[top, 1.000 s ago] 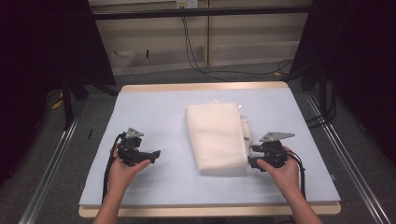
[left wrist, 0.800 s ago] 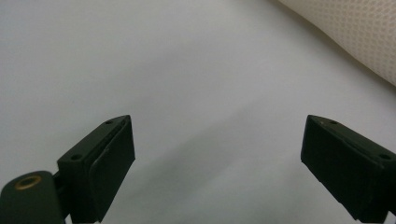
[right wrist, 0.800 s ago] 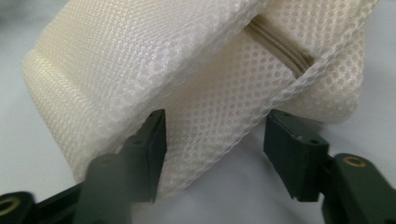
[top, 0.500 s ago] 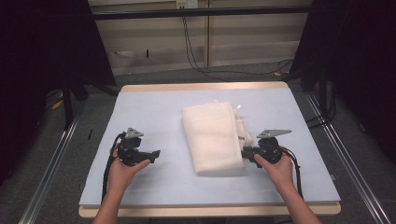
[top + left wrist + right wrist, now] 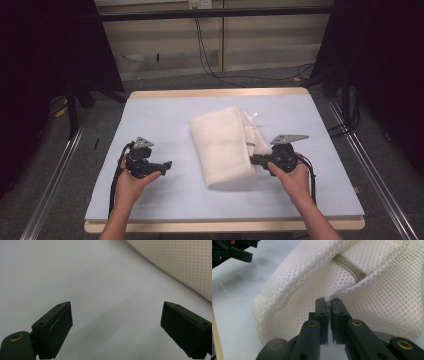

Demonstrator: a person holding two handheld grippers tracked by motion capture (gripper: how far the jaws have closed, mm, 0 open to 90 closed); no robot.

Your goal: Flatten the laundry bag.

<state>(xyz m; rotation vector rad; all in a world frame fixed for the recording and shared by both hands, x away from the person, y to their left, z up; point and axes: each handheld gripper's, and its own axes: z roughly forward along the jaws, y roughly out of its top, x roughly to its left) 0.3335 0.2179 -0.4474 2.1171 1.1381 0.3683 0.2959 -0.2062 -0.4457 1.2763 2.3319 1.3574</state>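
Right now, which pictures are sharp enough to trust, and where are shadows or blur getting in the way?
High view: evenly lit, soft, dark at the sides. Left gripper view: left claw sharp-edged, soft shadow on the mat. Right gripper view: mesh bag crisp around the right claw, far corner blurred.

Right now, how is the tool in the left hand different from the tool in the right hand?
The left tool has its jaws wide open with nothing between them; the right tool has just been closing and pinches an edge of the white mesh bag. The left tool sits apart from the bag over bare table cover; the right tool touches the bag. Both are black, each held in one hand near the table's front.
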